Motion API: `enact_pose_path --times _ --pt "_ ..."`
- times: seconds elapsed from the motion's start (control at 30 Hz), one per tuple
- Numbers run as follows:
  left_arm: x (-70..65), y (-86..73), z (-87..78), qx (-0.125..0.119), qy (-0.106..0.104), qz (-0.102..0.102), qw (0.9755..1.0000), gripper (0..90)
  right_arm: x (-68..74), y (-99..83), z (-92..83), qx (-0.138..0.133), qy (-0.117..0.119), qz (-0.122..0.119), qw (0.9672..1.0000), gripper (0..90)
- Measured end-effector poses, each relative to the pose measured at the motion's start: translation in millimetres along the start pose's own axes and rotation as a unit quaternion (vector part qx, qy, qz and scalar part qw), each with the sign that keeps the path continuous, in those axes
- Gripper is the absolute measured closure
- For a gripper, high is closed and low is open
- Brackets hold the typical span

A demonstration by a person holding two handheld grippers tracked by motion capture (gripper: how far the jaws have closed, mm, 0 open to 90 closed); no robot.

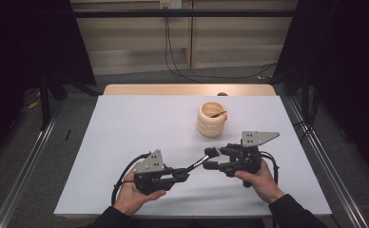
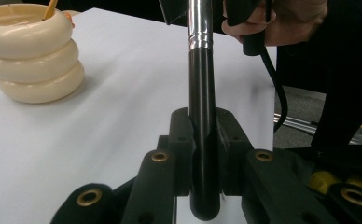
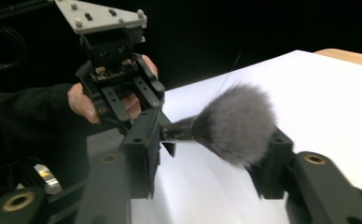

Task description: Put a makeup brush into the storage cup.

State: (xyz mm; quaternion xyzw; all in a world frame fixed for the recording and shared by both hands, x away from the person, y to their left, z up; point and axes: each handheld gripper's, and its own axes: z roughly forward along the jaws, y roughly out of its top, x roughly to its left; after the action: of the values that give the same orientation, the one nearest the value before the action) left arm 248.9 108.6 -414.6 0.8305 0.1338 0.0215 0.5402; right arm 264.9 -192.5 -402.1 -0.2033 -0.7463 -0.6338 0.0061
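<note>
both hand-held grippers meet over the near middle of the white surface [image 1: 125,128]. left hand-held gripper [image 1: 181,177] is clamped on the black handle of a makeup brush with a silver ferrule and grey bristles [image 1: 199,163], holding it slanted up to the right, probably so the head is offered across. right hand-held gripper [image 1: 210,158] has its jaws apart around the fluffy grey bristle head [image 3: 237,123]; whether the pads press it is hard to tell, the fibres hiding the contact. far right stands a cream ribbed ring-stacked holder [image 1: 211,118] with a thin wooden stick [image 1: 218,114] inside, its lower end hidden.
</note>
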Motion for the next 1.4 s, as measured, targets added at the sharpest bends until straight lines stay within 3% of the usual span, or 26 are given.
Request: enact_pose_path --times 0.33,0.4,0.8,1.03,1.17,1.4 --pt "0.2 -2.0 2.0 0.013 0.001 0.008 0.9999 79.2 -3.8 -2.0 -1.7 0.004 0.026 0.012 0.9996 70.3" --pt "0.0 -3.2 3.3 0.006 -0.003 0.001 1.0000 79.2 -4.0 -1.8 -1.8 0.003 0.029 0.013 0.9995 71.6" --pt "3.8 -9.8 9.2 0.021 -0.003 0.017 0.9996 77.6 -2.9 -1.1 -0.9 0.011 0.049 0.014 0.9986 76.4" --pt "6.4 -11.2 9.4 0.007 0.006 0.007 0.9999 74.5 -1.2 0.6 -0.7 0.015 0.053 0.012 0.9984 77.6" --pt "7.4 -11.2 8.0 0.001 0.013 0.000 0.9999 70.0 -0.7 1.4 -1.5 0.015 0.048 0.011 0.9987 77.7" --pt "9.0 -12.0 6.6 0.000 0.029 -0.016 0.9994 52.0 -1.4 2.1 -2.7 0.016 0.041 0.010 0.9990 77.7"
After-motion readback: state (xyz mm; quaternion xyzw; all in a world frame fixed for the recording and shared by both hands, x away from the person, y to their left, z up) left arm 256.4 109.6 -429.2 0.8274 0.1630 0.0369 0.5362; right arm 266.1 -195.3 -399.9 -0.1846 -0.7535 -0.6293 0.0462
